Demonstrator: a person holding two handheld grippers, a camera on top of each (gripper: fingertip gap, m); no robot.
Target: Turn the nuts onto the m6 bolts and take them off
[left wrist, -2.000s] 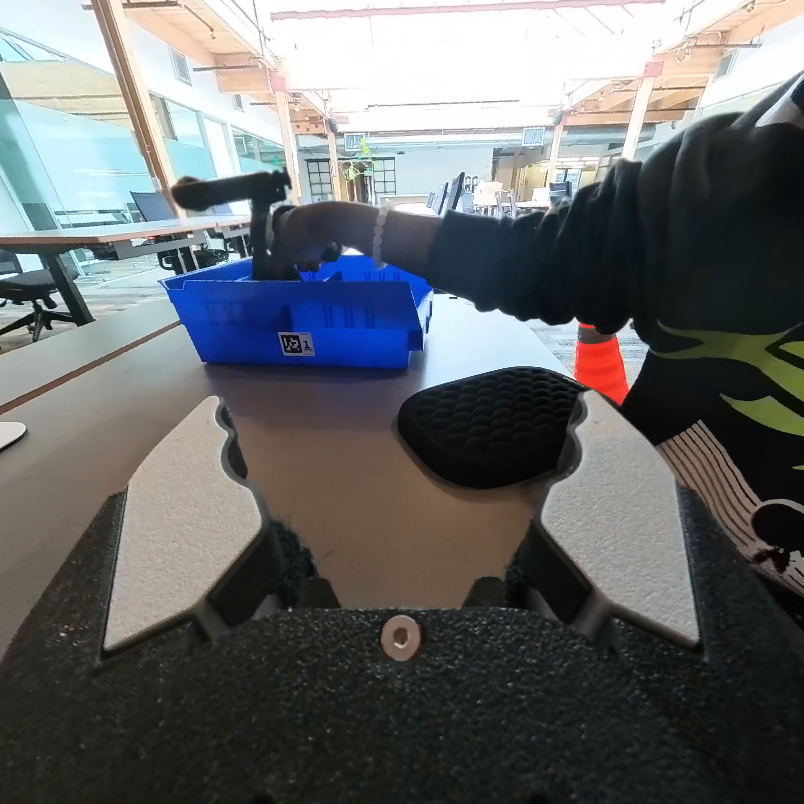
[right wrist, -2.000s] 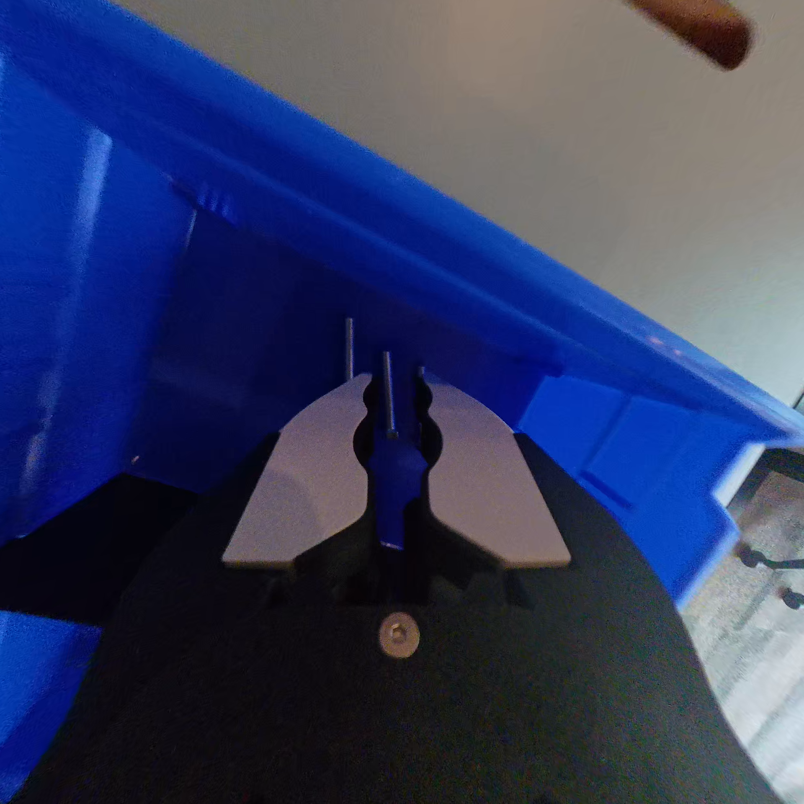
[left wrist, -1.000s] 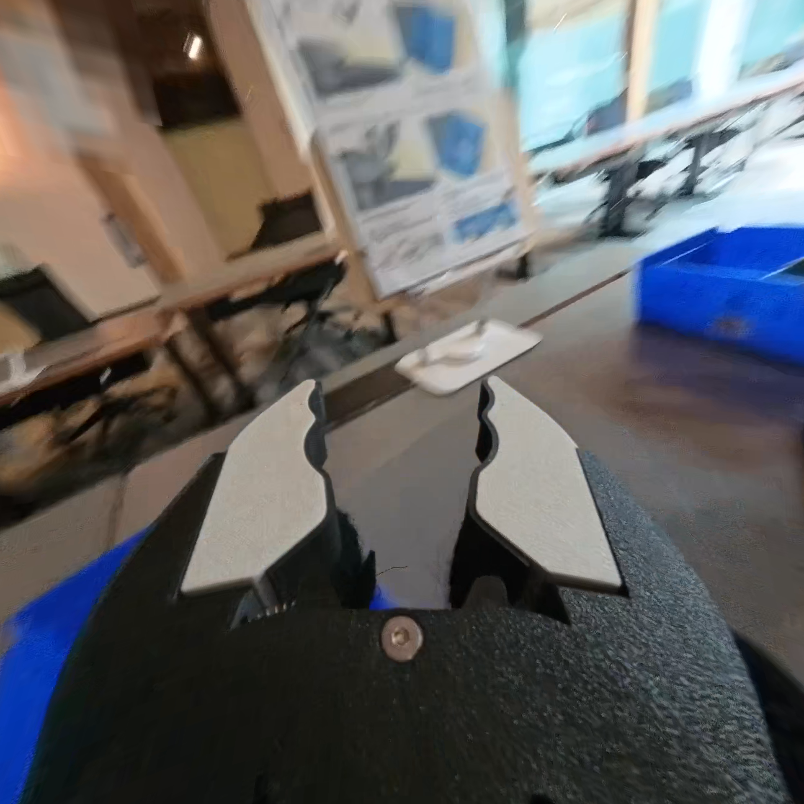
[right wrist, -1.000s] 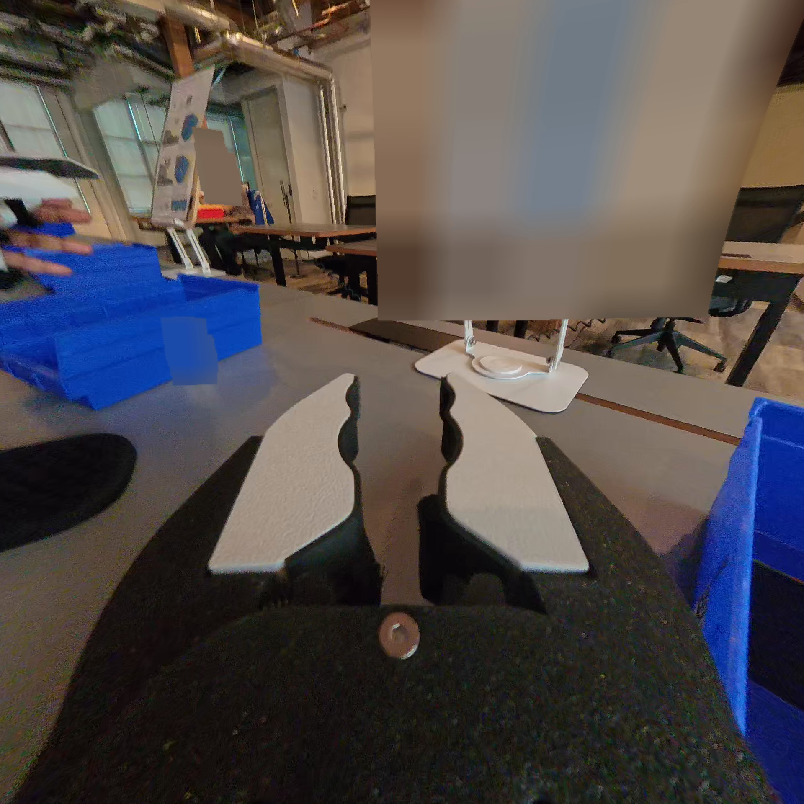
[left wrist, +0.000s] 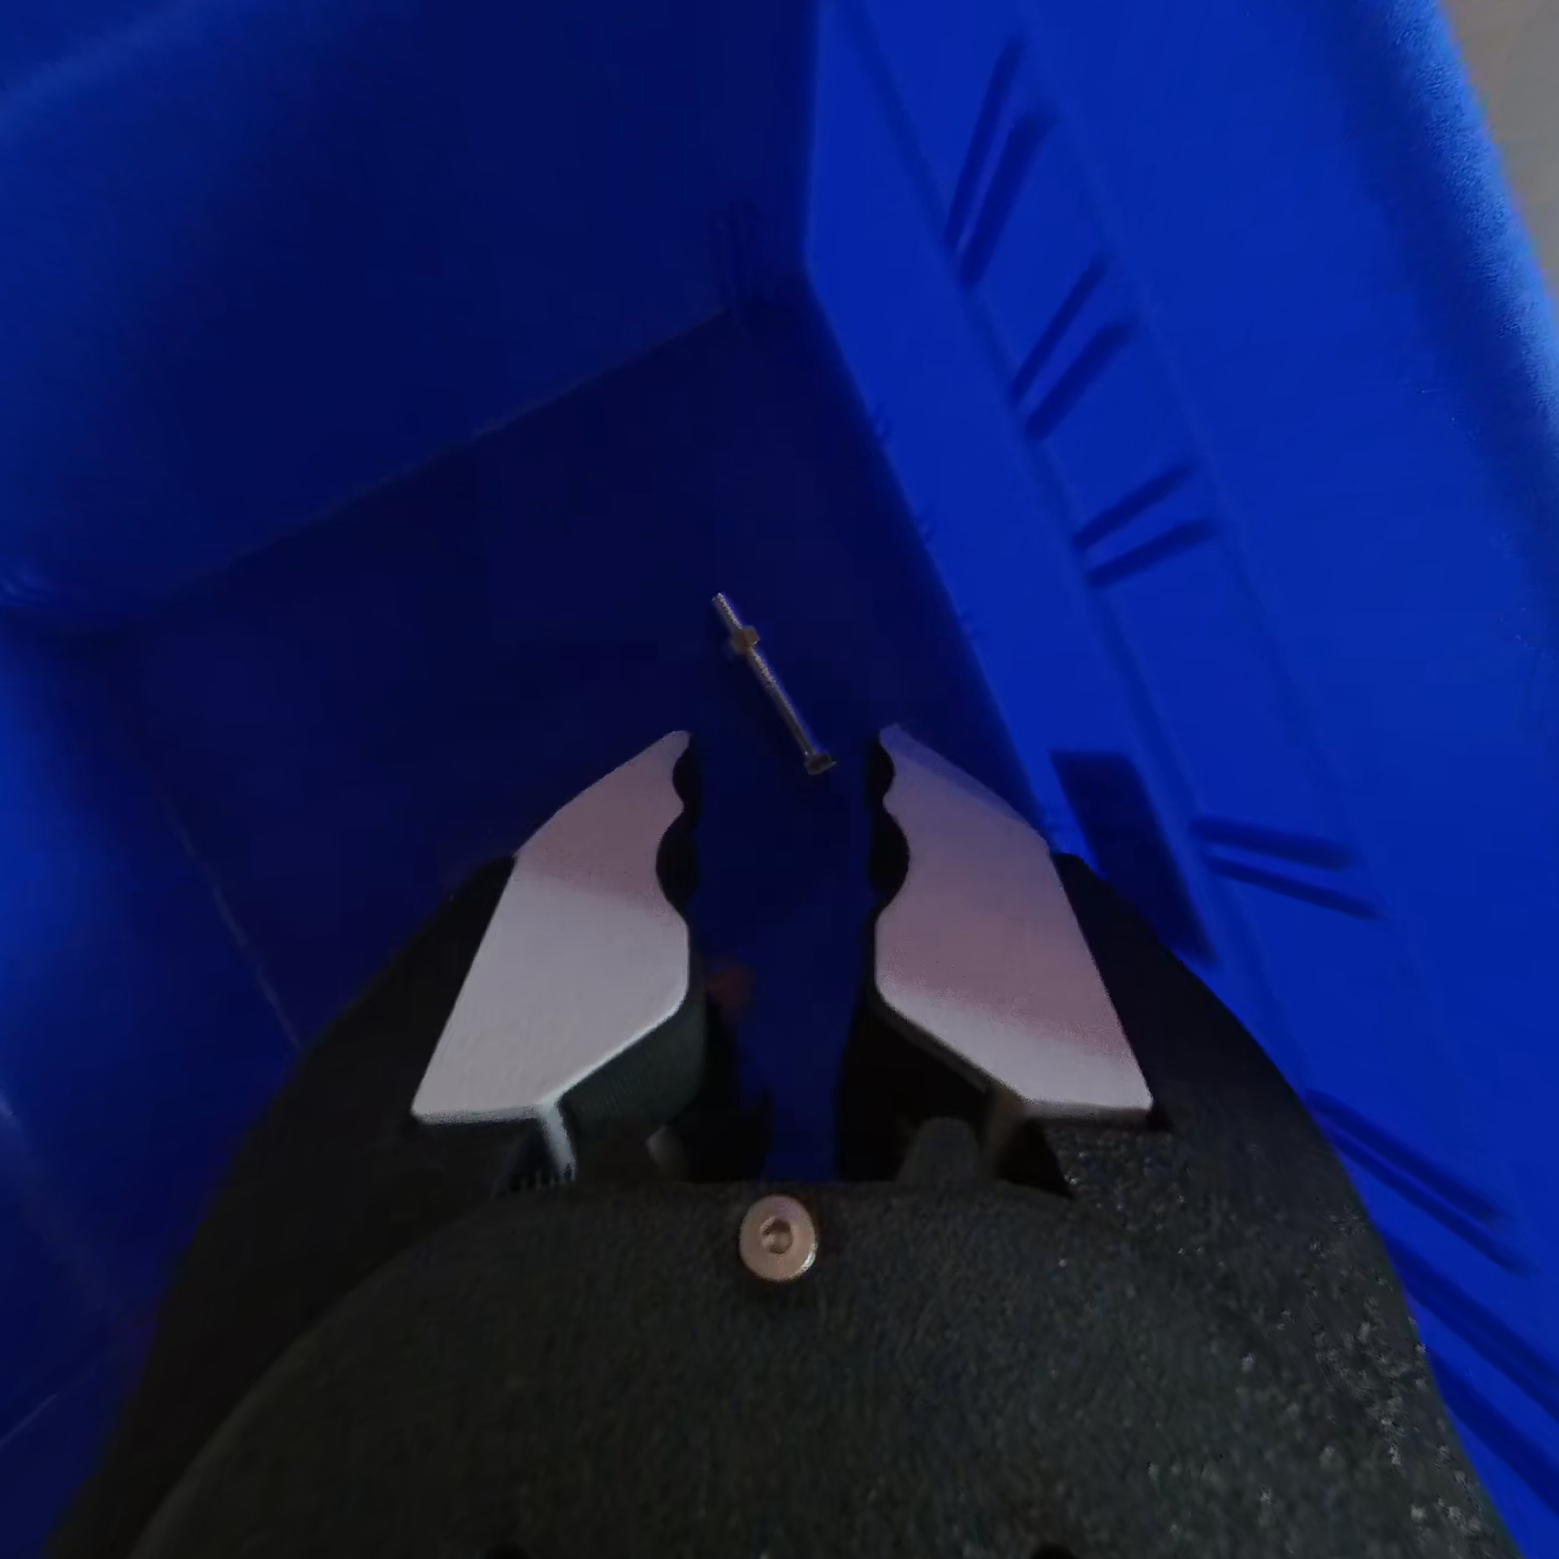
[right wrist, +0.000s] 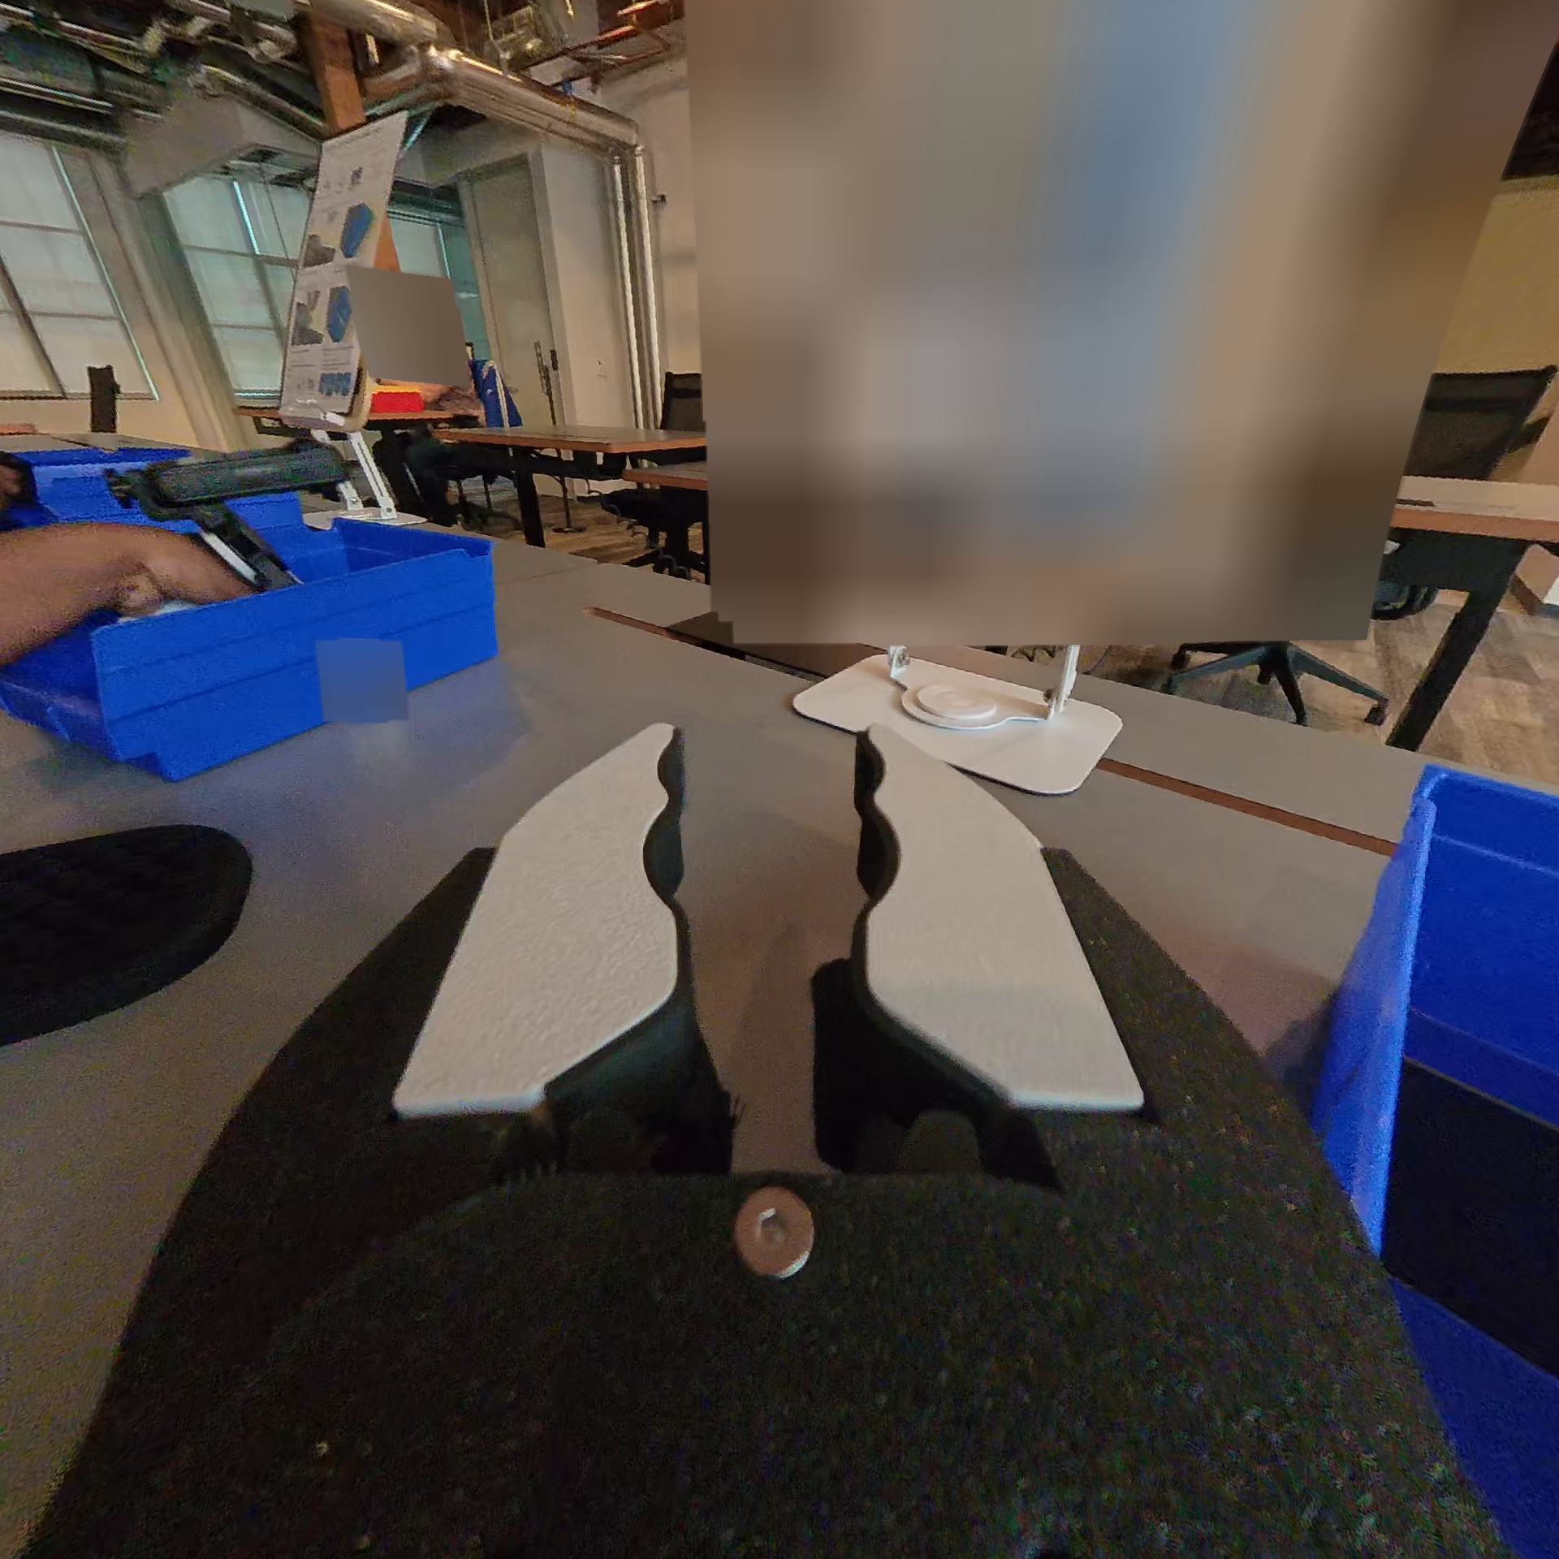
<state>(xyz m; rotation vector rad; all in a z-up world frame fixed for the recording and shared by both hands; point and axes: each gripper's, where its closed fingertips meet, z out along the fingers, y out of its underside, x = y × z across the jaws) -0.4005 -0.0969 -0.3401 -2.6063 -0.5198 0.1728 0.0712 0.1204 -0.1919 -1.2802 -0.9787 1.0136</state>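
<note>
In the left wrist view my left gripper points down into a blue bin. A thin silver bolt with a small nut threaded near its far end lies on the bin floor. The bolt's head sits between my open fingertips, and neither pad touches it. In the right wrist view my right gripper is open and empty, hovering over the grey table. That view also shows the left gripper's black handle, held by a hand, reaching into the far-left blue bin.
A second blue bin stands close on the right of my right gripper. A black textured pad lies on the table at the left. A white stand base sits ahead near the table's seam. Office desks and chairs are behind. Tip to tip, the grippers are about 55 cm apart.
My left gripper swung from facing the room down into the blue bin, and its jaws narrowed around the bolt head without touching it. My right gripper, out of its bin, has hardly moved over the table.
</note>
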